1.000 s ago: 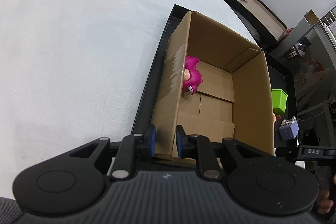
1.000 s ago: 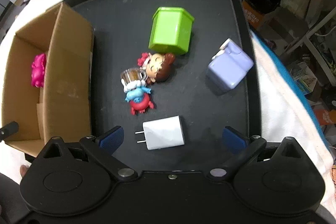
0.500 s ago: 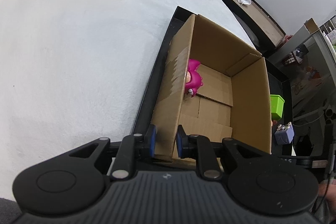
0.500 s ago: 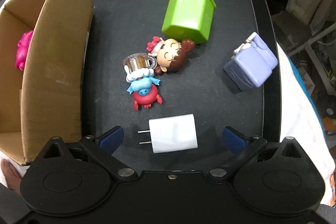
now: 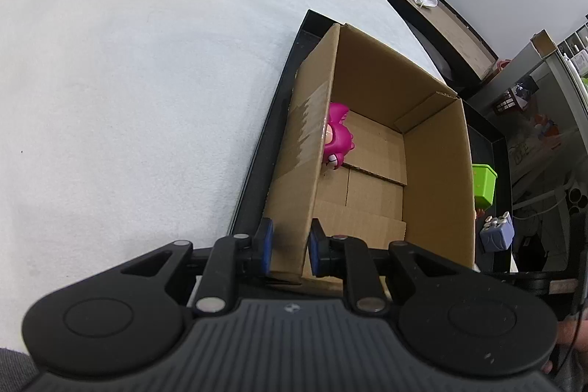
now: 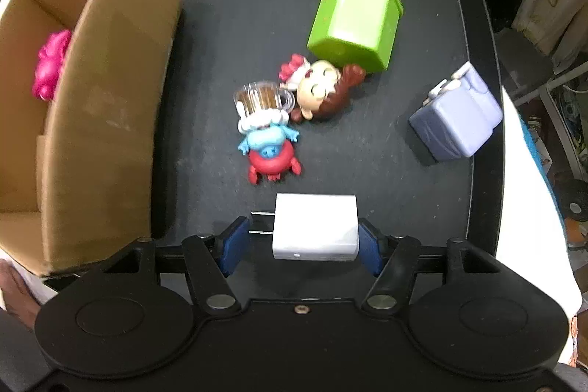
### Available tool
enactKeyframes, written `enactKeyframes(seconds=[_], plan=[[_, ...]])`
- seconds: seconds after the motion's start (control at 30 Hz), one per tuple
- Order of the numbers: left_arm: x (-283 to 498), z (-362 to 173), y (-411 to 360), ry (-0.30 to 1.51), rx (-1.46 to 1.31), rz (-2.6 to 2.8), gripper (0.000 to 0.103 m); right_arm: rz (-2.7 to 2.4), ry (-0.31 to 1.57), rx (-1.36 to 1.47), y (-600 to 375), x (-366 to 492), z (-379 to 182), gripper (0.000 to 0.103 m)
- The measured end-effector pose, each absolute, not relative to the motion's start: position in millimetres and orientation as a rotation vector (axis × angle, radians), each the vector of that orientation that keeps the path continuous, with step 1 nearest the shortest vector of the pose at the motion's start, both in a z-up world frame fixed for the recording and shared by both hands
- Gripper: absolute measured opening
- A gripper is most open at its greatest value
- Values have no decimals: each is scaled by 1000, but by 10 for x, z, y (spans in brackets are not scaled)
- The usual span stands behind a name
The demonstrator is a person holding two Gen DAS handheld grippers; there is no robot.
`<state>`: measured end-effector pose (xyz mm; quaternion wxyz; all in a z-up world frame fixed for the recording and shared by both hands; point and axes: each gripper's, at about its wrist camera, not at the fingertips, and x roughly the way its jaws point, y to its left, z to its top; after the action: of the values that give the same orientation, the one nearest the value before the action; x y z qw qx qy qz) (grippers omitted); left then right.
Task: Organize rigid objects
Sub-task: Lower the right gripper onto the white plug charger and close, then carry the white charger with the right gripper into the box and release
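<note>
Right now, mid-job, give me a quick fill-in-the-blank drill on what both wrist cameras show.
1. The left gripper is shut on a wall of the brown ____ box.
2. The only toy inside that box is a ____ figurine.
3. The right gripper, jaws closing, has the ____ plug-in charger block between its pads.
4. The upturned green plastic cup sits on the ____ tray.

Missing words: cardboard; pink; white; black

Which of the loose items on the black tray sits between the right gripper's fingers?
The white charger, prongs pointing left. The right gripper is closing around it; the green box, lavender cube and figurines lie farther away.
</note>
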<state>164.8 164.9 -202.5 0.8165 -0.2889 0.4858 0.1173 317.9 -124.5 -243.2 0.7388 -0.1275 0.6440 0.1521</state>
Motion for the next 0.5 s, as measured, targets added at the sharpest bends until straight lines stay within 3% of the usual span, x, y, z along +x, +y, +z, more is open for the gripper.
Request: enactKeyframes(seconds=[0.5], plan=[[1636, -1998, 1621, 1027, -597, 239, 19, 371, 1286, -277, -1102, 3247, -1829, 61]])
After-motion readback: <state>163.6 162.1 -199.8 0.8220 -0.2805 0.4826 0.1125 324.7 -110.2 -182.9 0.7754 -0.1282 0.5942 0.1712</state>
